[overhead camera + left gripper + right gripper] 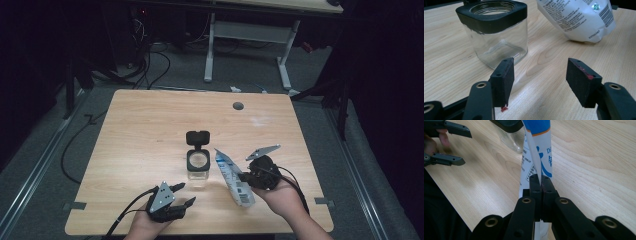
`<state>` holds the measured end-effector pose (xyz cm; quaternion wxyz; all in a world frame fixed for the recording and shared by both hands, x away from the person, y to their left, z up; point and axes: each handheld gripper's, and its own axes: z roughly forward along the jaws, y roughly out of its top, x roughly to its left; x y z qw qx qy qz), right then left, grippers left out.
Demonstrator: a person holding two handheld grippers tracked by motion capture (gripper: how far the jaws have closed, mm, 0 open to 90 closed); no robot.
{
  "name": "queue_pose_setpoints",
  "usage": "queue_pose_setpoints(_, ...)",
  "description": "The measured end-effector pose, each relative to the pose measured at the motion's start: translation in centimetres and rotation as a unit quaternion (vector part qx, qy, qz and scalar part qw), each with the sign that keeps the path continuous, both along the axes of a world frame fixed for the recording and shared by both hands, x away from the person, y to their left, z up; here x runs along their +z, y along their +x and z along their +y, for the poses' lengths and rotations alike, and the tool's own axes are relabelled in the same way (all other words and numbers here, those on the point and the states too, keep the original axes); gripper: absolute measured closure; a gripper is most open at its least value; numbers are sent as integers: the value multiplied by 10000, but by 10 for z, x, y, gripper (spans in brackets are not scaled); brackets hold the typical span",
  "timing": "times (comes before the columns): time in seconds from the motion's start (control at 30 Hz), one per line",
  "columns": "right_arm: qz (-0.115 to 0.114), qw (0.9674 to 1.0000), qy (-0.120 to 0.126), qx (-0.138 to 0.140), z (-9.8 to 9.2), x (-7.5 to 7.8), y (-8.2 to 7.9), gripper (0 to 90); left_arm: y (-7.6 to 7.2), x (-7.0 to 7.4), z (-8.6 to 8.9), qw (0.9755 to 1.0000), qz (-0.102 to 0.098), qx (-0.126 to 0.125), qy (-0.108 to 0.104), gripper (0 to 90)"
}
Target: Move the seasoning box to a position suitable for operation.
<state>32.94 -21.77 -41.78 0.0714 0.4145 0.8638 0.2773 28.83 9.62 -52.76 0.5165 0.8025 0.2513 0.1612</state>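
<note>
Jar (pixel 198 165): small, clear glass, square with a black collar, standing near the middle of the wooden table (pixel 140 130). Looks empty.
Lid (pixel 197 137): black, flipped open to the far side of the jar.
Pouch (pixel 233 177): white and blue bag with a barcode, just right of the jar, tilted, top leaning toward the jar. Bottom resting on or close to the table.
Right claw (pixel 540 178): squeezed tight on the pouch's edge, holding it.
Left claw (pixel 540 75): wide open, nothing in it, low over the table on the near left.
Jar and left claw: jar just beyond the open jaws, a bit to the left, not touching.
Done so far: lid open, pouch picked up.
Left to do, at a guess: tip the pouch over the jar; maybe hold the jar steady with the left claw.
</note>
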Motion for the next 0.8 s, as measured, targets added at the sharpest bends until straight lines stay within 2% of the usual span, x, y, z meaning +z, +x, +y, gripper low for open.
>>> queue_pose_setpoints(0.3, -83, 10000, 19, 17, 2, -6, 0, 898, 0, 0, 0, 10000, 10, -5, 7, 399)
queue_pose_setpoints(0.5, 10, 10000, 30, 70, 6, -14, 0, 900, 0, -1, 1, 10000, 24, 2, -10, 400)
queue_pose_setpoints(0.63, -11, 9998, 152, 107, 5, -8, 0, 900, 0, -1, 0, 10000, 35, 3, 11, 403)
queue_pose_setpoints(0.8, -42, 9998, 114, 148, 3, 7, -1, 900, 2, -1, -3, 10000, 2, -12, 28, 464)
